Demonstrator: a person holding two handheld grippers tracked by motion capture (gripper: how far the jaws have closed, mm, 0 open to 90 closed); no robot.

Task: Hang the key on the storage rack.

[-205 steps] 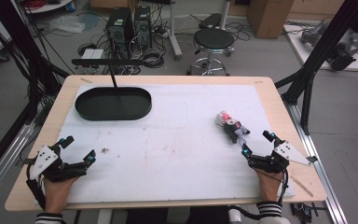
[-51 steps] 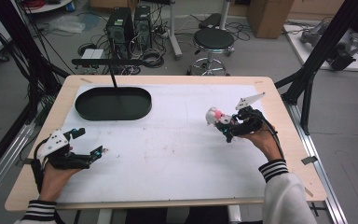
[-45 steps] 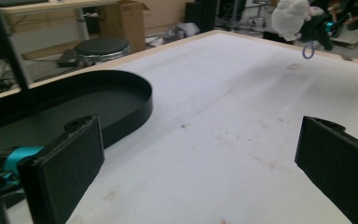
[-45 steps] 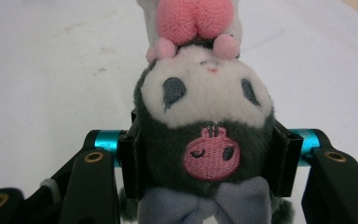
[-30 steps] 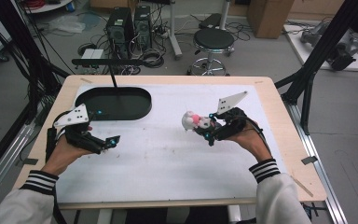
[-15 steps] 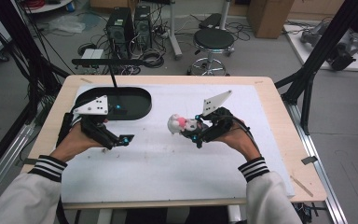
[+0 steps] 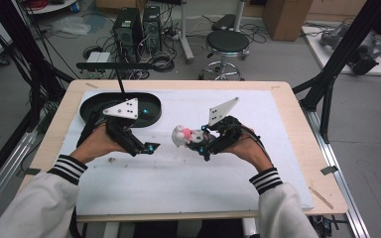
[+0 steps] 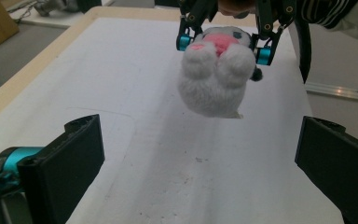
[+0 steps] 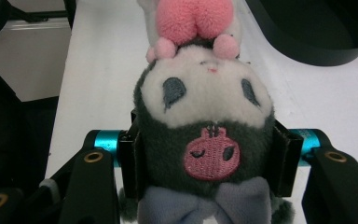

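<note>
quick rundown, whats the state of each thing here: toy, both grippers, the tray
plush toy: lifted off the table, clamped at the head, feet hanging free
right gripper: shut on the plush toy
left gripper: open, nothing between its jaws, facing the plush toy
black tray: empty where it shows, at the far left of the white mat
white mat: flat on the table

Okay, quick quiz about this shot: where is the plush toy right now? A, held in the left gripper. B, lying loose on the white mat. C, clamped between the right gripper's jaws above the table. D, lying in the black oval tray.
C: the right gripper has its jaws pressed on both sides of the plush toy, which hangs clear of the white mat in the left gripper view.
</note>
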